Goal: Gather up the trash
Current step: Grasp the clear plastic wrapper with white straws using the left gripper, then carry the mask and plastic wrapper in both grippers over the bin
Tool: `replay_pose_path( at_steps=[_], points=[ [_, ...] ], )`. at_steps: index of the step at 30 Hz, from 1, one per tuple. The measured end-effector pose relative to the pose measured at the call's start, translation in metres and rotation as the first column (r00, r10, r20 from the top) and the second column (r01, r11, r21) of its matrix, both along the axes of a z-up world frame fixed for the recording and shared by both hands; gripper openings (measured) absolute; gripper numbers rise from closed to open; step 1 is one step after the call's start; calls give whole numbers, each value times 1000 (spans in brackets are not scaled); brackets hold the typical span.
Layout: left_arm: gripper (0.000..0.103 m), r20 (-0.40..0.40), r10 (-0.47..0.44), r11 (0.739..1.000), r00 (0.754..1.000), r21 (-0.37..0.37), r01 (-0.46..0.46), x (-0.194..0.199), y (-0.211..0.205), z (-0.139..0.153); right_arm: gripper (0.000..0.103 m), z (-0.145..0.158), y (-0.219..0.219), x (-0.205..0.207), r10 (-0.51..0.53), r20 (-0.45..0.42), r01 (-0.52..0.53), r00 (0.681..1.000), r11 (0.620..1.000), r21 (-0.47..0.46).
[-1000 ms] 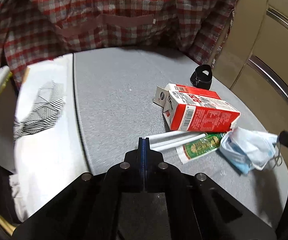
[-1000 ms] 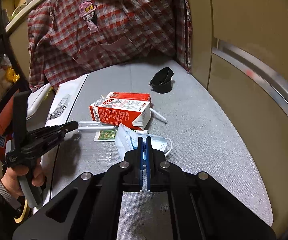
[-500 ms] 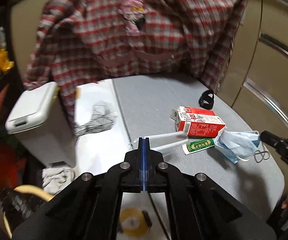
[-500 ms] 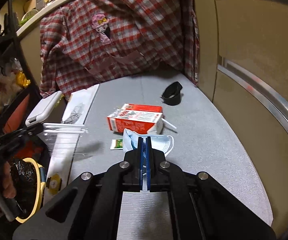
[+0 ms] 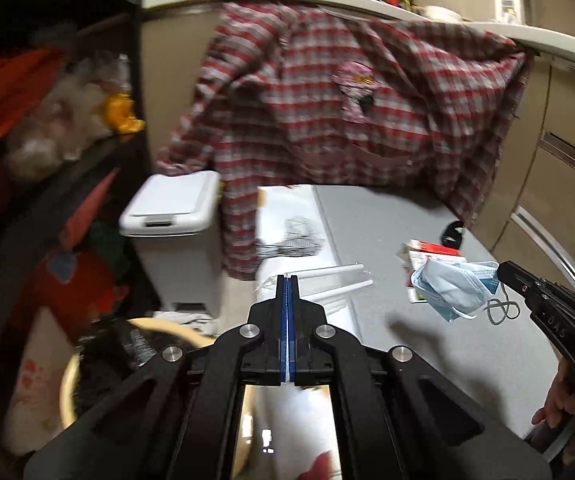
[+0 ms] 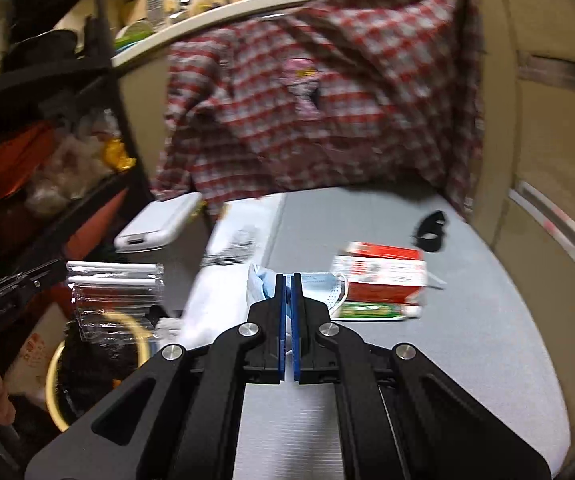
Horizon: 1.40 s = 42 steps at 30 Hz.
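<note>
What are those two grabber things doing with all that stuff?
A person is picking up trash with a gripper in each hand. The left gripper is shut on a clear plastic wrapper and holds it off the table, above a yellow-rimmed bin on the floor. The right gripper is shut on a blue face mask, lifted off the grey table. A red carton and a green packet lie there, not collected yet.

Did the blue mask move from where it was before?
Yes. The mask has left the table beside the carton; it now hangs above it, from the right gripper.
</note>
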State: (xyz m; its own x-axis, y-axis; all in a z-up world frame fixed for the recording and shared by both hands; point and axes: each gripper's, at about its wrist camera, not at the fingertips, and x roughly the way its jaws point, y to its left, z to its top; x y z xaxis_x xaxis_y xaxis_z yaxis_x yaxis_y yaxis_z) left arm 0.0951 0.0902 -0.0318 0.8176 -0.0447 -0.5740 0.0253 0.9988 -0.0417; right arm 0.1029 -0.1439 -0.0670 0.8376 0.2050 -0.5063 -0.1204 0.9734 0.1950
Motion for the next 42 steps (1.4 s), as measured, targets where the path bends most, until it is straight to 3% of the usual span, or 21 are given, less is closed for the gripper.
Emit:
replay_pose_path(
  at_steps=[6, 12, 20, 31, 42],
  points=[
    [0, 29, 154, 988, 988, 10, -154, -32, 41, 5, 2, 7, 62, -9, 135, 14, -135, 991, 991, -20],
    [0, 18, 278, 960, 960, -33, -277, -55, 84, 1, 2, 7, 116, -17, 249, 12, -248, 969, 968, -27],
    [0, 28, 407, 914, 913, -13, -407, -80, 125, -13, 2, -1, 181, -28, 368, -12, -368, 930, 929, -31],
    [0, 5, 497, 868, 868, 7, -497, -85, 156, -28, 2, -14, 237, -32, 439, -36, -440, 898, 897, -43],
    [0, -16, 553, 833, 833, 16, -552, -80, 168, -39, 2, -24, 258, -24, 454, -54, -456, 889, 889, -42]
  ],
)
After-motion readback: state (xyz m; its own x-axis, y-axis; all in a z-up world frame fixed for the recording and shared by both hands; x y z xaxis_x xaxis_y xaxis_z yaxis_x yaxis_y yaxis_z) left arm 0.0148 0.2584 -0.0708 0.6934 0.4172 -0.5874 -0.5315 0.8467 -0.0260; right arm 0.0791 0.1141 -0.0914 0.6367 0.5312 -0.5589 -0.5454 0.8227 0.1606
